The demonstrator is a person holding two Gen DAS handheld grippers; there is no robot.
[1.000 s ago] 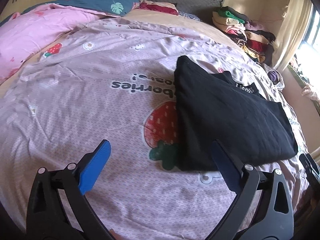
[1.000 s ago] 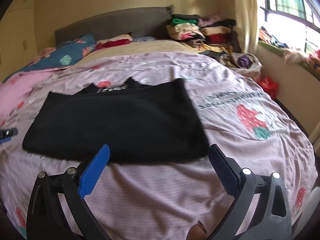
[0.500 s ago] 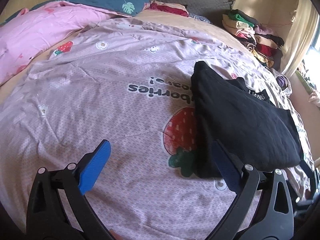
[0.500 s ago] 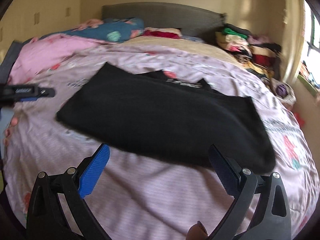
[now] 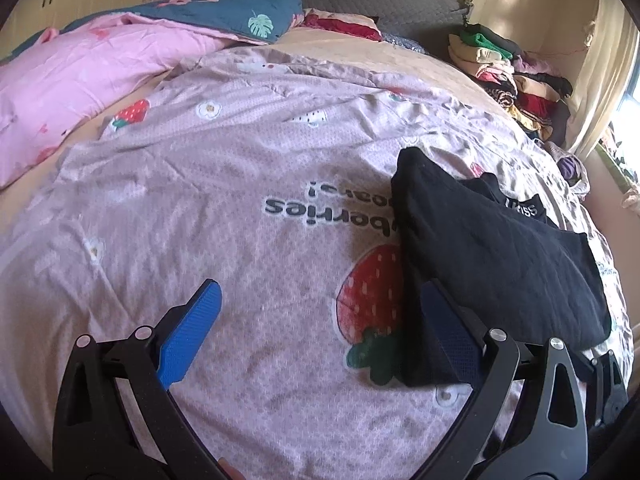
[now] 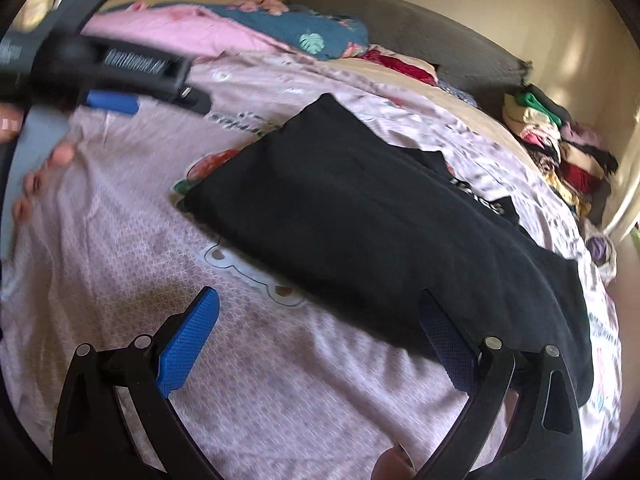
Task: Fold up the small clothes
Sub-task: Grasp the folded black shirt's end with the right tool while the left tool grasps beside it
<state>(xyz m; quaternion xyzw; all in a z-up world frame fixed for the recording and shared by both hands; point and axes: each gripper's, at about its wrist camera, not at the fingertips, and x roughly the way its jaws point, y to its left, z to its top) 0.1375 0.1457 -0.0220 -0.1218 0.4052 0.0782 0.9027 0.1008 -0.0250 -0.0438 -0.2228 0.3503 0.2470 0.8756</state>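
The black garment (image 5: 496, 264) lies folded flat on the pink strawberry bedspread (image 5: 224, 184) of the bed, in the right half of the left wrist frame and across the centre of the right wrist frame (image 6: 384, 224). A collar label with pale letters shows at its far edge. In the left wrist view the left gripper (image 5: 320, 334) hangs low over the bedspread at the bottom of the frame with its jaws spread wide and holding nothing; its right blue pad (image 5: 448, 340) is in front of the near corner of the garment, but I cannot tell if it touches the cloth. The big printed strawberry (image 5: 372, 296) sits between the 2 pads, just beside the left edge of the garment. In the right wrist view the right gripper (image 6: 320, 336) also has its jaws spread wide and empty, with the near edge of the garment just above them. The left gripper appears blurred in the upper left of that frame (image 6: 120, 72), and a hand (image 6: 36, 168) is below it. A stack of folded clothes (image 5: 508, 68) stands at the upper right, near the curtain, and a pink quilt (image 5: 80, 68) lies at the upper left.
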